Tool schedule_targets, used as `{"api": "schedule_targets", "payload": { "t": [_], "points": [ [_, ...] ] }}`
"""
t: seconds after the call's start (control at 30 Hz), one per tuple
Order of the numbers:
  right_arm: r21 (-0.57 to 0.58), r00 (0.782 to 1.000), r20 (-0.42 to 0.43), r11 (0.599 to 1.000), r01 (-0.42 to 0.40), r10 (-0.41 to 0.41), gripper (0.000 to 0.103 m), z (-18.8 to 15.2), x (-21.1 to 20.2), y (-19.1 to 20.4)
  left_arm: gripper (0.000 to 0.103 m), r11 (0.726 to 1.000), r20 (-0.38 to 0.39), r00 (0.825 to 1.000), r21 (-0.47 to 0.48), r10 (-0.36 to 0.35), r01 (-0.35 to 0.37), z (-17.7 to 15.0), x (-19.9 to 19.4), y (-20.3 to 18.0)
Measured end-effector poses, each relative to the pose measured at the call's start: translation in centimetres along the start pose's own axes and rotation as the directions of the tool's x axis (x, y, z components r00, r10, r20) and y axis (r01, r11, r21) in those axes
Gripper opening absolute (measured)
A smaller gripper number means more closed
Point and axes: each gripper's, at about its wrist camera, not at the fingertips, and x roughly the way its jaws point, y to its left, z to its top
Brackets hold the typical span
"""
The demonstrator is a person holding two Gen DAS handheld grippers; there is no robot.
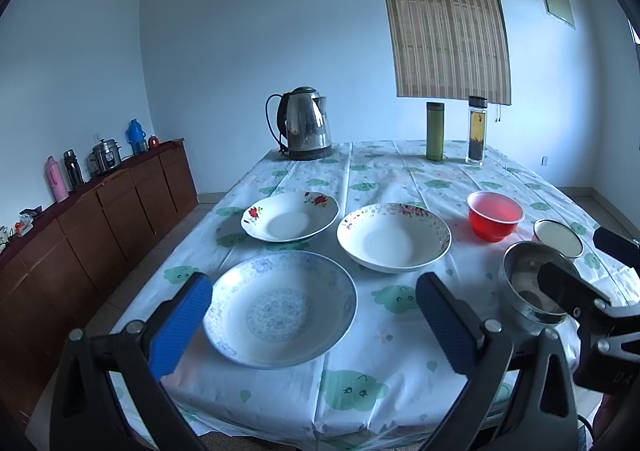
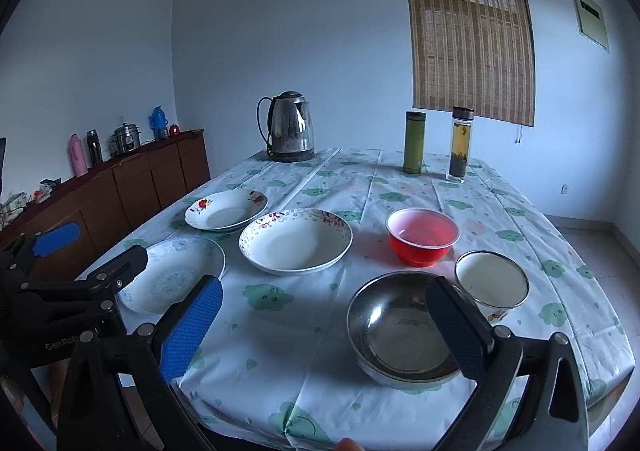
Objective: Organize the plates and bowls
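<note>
Your left hand-held gripper [image 1: 314, 325] is open, its blue pads spread wide to either side of the blue plate [image 1: 280, 309], above it and gripping nothing. Your right hand-held gripper [image 2: 324, 331] is also open and empty; its right finger [image 2: 458, 327] sits in front of the steel bowl [image 2: 396, 325], the left finger [image 2: 192, 327] over bare cloth.

Layout on the surface [image 2: 280, 351], seen from the right wrist view:

- The blue plate [image 2: 176, 275] lies at the near left edge, partly hidden by the left hand-held gripper [image 2: 60, 263].
- The rose plate [image 2: 226, 209] lies behind it, near the left edge.
- The floral plate [image 2: 296, 241] lies near the centre, just beside the rose plate; the view does not show whether the rims touch.
- The red bowl [image 2: 422, 237] stands upright to the right of the floral plate, apart from it.
- The white bowl [image 2: 492, 279] stands in front of and to the right of the red bowl.
- The steel bowl stands at the near edge, just beside the white bowl.

All six pieces lie singly, open side up, none stacked.

At the far end of the surface stand a kettle [image 2: 290, 127], a green flask [image 2: 414, 141] and a clear bottle [image 2: 460, 143] with dark contents. A wooden sideboard [image 2: 132, 187] along the left wall carries flasks and a small pot
</note>
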Motion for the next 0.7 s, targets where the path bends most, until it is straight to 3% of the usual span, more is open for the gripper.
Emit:
{"api": "schedule_targets", "payload": {
  "t": [0.4, 0.6, 0.7],
  "points": [
    [0.023, 0.998, -0.019, 0.998, -0.065, 0.065, 0.103, 0.2, 1.0, 0.1, 0.103, 1.000, -0.013, 1.000, -0.004, -0.001, 0.001, -0.1, 0.8, 0.2],
    [0.039, 0.989, -0.084, 0.992, -0.120, 0.123, 0.103, 0.2, 2.5, 0.4, 0.103, 1.000, -0.021, 1.000, -0.010, -0.002, 0.001, -0.2, 1.6, 0.6],
    [0.019, 0.989, -0.097, 0.994, -0.106, 0.108, 0.103, 0.2, 3.1, 1.0, 0.103, 1.000, -0.027, 1.000, -0.010, 0.000, 0.000, -0.2, 2.0, 0.8]
  ]
}}
